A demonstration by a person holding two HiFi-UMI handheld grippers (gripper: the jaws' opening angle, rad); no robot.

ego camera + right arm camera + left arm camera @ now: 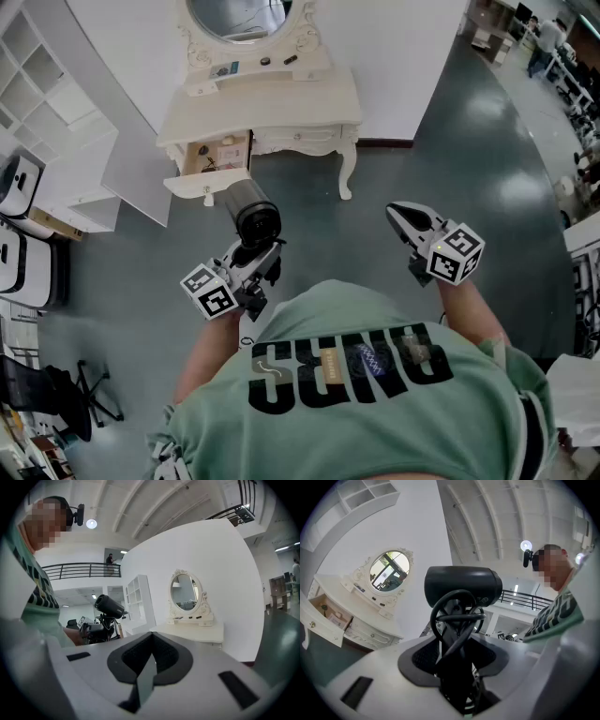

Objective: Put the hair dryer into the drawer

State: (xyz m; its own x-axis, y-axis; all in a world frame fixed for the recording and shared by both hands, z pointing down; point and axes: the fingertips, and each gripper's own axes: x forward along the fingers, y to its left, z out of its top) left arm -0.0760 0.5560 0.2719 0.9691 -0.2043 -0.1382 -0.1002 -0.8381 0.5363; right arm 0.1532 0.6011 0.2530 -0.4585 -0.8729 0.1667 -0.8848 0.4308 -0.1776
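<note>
Dressing table (281, 111) stood well ahead of us, w/ its left drawer (202, 184) already pulled open. Some small items lay inside, though we couldn't tell what they were from that far off. So the opening part looked done; carrying the dryer over and setting it in were what was left, in our judgement. The hair dryer (254, 216) was not in the drawer yet. It stood upright in the left gripper (255, 261), jaws clamped on its handle, barrel above the pads. Its cord (454, 617) was looped in front of the handle, btw the jaws. The right gripper (401, 214) hung well apart to the side, jaws together on nothing.
</note>
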